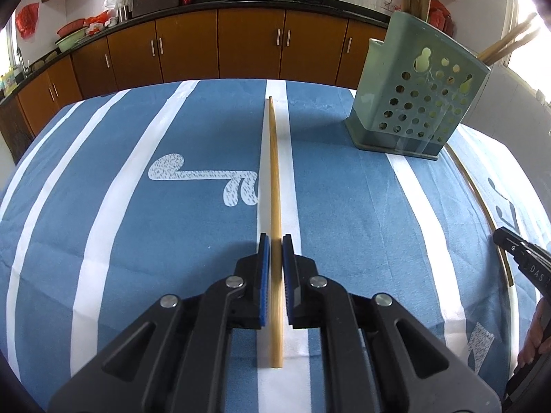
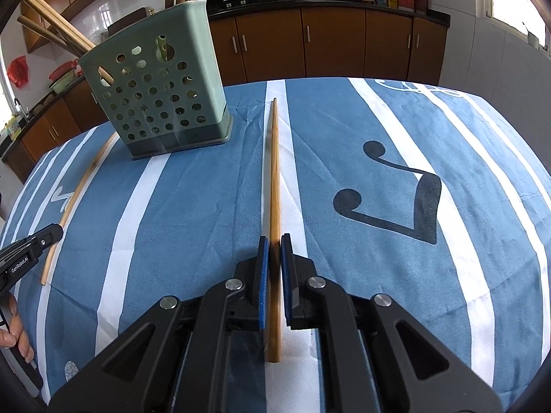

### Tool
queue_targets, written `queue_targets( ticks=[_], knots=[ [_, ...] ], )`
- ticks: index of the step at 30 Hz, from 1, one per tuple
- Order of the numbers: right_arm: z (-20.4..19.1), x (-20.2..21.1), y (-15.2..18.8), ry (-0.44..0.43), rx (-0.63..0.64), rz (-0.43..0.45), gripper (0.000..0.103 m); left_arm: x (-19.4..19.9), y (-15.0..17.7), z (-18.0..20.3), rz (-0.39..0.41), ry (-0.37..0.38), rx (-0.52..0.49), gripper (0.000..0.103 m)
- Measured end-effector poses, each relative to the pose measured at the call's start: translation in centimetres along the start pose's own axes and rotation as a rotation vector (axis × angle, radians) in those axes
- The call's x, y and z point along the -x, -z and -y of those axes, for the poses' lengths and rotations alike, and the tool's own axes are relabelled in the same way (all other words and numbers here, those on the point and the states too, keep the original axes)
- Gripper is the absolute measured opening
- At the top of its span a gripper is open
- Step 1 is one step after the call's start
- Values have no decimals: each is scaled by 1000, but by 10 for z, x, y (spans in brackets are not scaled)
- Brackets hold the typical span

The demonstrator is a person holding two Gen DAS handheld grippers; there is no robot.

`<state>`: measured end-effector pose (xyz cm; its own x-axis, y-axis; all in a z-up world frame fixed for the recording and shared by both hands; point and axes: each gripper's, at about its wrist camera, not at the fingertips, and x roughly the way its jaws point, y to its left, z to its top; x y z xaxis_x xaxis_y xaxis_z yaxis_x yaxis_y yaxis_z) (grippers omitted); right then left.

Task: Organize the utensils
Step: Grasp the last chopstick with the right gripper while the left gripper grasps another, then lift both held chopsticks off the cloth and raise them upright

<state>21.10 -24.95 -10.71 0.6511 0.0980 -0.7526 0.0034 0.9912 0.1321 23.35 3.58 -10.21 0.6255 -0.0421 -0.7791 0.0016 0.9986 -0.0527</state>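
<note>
Both sets of jaws are clamped, the left gripper (image 1: 273,241) on one chopstick (image 1: 274,186) and the right gripper (image 2: 274,241) on another chopstick (image 2: 274,172), both low over the table (image 1: 103,189). Looks like the pickup step's done; next is lifting and tipping them into the green holder (image 1: 416,93), which needs steep aim.
</note>
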Motion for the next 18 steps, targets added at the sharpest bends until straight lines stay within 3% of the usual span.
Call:
queue_targets(
  ticks=[18],
  knots=[
    [0, 0, 0, 1, 2, 0, 9, -1, 1, -1, 0, -5, -5, 10]
  ],
)
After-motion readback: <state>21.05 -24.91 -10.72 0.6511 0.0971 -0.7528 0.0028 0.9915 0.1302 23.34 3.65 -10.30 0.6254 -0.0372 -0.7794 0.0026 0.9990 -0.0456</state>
